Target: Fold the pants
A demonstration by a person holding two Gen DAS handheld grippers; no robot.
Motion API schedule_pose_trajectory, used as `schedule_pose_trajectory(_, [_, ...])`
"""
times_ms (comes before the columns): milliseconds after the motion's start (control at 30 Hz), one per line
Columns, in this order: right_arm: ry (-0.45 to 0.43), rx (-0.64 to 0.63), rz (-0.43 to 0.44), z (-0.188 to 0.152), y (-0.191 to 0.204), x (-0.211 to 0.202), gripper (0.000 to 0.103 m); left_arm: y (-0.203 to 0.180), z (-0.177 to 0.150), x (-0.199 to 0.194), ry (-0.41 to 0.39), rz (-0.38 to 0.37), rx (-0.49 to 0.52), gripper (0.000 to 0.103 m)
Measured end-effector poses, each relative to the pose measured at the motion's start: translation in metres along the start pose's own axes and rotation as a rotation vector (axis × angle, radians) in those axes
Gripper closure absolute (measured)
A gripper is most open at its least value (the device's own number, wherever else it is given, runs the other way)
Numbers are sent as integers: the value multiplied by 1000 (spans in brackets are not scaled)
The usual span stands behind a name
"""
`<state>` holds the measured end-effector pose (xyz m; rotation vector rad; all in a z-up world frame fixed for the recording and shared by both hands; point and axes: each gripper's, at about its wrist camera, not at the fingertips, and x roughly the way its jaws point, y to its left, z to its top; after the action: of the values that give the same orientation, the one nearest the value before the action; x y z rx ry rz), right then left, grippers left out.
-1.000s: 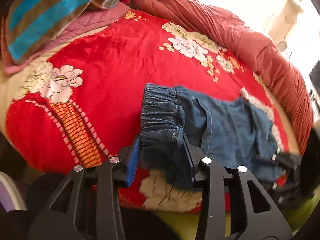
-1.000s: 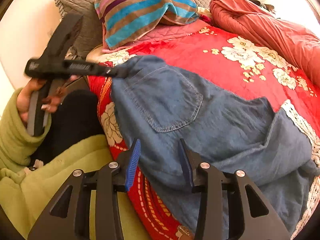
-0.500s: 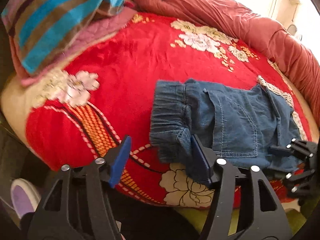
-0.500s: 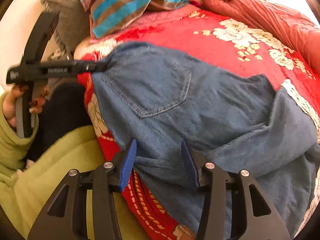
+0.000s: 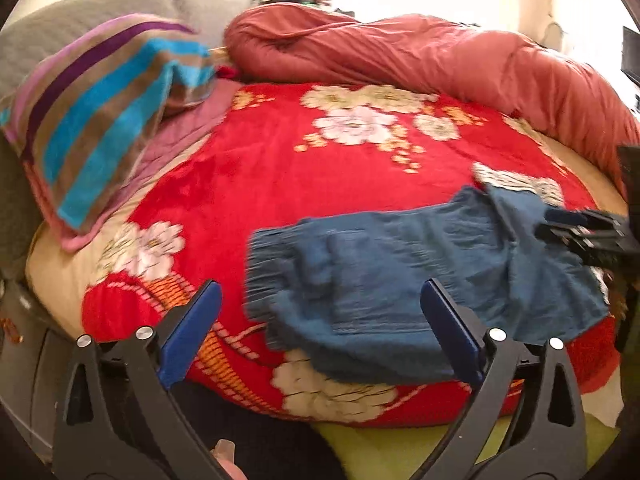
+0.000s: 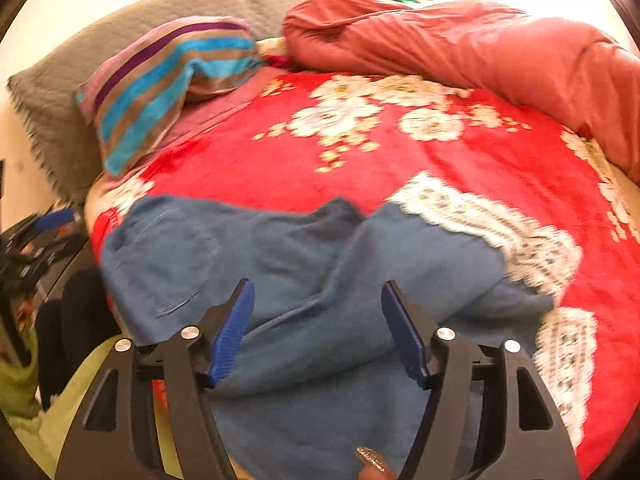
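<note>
The denim pants [image 5: 404,280] lie bunched and only loosely doubled over at lower centre of the red floral blanket [image 5: 280,168]. The left gripper [image 5: 320,320] and right gripper [image 6: 316,328] have just been opening, jaws spread, nothing pinched. Neat folding remains outstanding.

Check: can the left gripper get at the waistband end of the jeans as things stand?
Probably yes. The left gripper is open, its jaws just opened, nothing pinched. The jeans lie flat on the red blanket, elastic waistband nearest its fingers, nothing lying over it. The right gripper works the far end.
</note>
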<state>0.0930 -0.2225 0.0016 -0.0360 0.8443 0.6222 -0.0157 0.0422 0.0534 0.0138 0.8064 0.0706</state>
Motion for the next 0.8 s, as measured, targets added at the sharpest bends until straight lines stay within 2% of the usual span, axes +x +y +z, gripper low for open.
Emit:
schedule_pose_trajectory(233, [23, 99, -55, 32, -48, 18, 37, -62, 6, 31, 70, -143, 100, 10])
schedule_pose_trajectory(367, [55, 127, -76, 50, -64, 37, 37, -90, 7, 55, 121, -214, 121, 10])
schedule_pose_trajectory(667, [121, 153, -103, 74, -65, 94, 37, -135, 9, 87, 178, -301, 197, 10])
schedule_pose_trajectory(733, [139, 132, -127, 78, -62, 107, 37, -142, 9, 91, 187, -316, 207, 15])
schedule_pose_trajectory(767, [150, 125, -153, 78, -62, 114, 37, -146, 8, 95, 197, -323, 213, 23])
schedule_pose_trajectory(800, [159, 128, -171, 79, -64, 120, 37, -149, 6, 98, 207, -327, 218, 34])
